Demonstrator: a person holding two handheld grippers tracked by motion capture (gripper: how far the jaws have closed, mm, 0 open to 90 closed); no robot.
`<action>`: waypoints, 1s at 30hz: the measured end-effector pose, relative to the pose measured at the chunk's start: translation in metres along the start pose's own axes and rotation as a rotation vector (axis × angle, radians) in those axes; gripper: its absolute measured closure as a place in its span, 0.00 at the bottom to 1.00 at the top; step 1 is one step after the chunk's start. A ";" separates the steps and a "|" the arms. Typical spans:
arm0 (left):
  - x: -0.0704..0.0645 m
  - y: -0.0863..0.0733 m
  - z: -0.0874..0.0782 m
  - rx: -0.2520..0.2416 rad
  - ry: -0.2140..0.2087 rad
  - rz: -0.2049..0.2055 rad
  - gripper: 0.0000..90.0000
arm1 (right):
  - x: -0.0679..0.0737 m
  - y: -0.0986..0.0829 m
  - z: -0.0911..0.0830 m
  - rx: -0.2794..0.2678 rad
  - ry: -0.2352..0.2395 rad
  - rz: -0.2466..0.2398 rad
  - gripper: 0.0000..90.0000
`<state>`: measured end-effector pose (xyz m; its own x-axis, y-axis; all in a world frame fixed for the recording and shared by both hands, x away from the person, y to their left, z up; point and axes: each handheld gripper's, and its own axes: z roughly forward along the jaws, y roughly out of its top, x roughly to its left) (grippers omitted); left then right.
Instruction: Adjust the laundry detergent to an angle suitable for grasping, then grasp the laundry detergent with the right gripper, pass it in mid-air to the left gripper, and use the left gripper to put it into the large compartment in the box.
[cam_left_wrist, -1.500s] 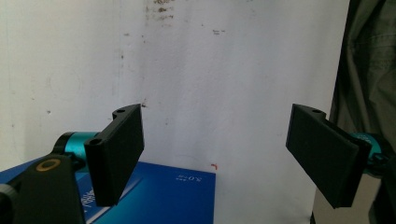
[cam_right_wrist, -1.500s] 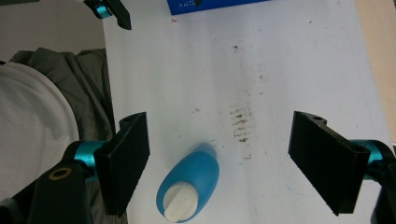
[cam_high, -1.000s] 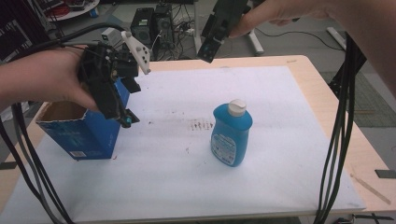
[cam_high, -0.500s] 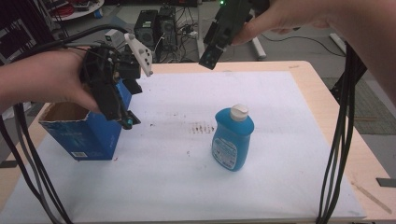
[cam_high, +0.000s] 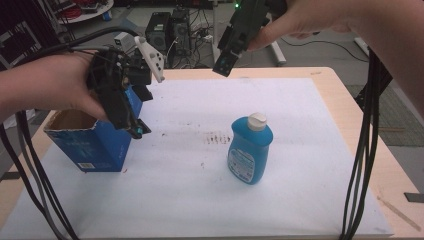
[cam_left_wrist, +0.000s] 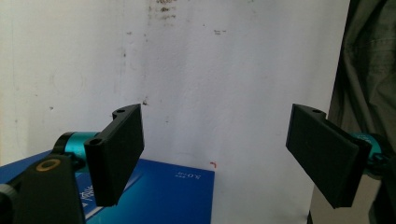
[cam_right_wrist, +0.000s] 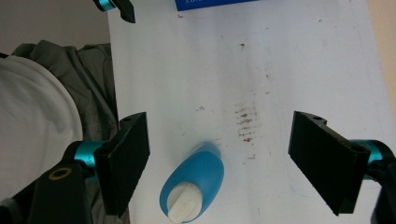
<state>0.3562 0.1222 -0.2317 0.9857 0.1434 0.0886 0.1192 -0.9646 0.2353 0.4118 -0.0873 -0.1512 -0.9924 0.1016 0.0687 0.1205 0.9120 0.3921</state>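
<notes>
Dish-soap bottle (cam_high: 249, 149), blue with a white cap, stands upright a little right of centre in the high view, on the white mat (cam_high: 300, 125), untouched. In the right gripper view it sits low in the frame between the two black jaws but far beneath them. The right gripper (cam_high: 223, 65) hangs at the top centre of the high view, well above the table's far edge, jaws spread wide and holding nothing. The left gripper (cam_high: 135, 127) hovers at the left of the frame, just above the near corner of the open blue carton (cam_high: 95, 145), its jaws likewise parted and empty.

By my reading, nothing is grasped yet; the whole pick, and whatever placing follows, remains to do.

Rusty smudges (cam_high: 216, 137) mark the mat just left of the bottle. Black cables (cam_high: 361, 150) trail down the right side, clear of the bottle. Nothing blocks a straight descent onto the cap.
</notes>
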 end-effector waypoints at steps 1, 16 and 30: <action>-0.001 0.000 0.000 0.000 -0.001 -0.003 0.22 | 0.000 0.000 0.000 0.002 0.000 0.003 0.22; 0.002 0.000 0.000 0.004 -0.001 0.006 0.22 | -0.001 -0.001 0.000 0.005 0.009 -0.003 0.22; 0.004 -0.004 -0.001 -0.011 0.001 -0.003 0.22 | -0.003 -0.037 -0.014 -0.044 -0.026 0.043 0.22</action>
<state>0.3596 0.1267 -0.2309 0.9852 0.1462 0.0891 0.1204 -0.9617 0.2462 0.4104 -0.1266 -0.1532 -0.9865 0.1510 0.0626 0.1632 0.8883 0.4293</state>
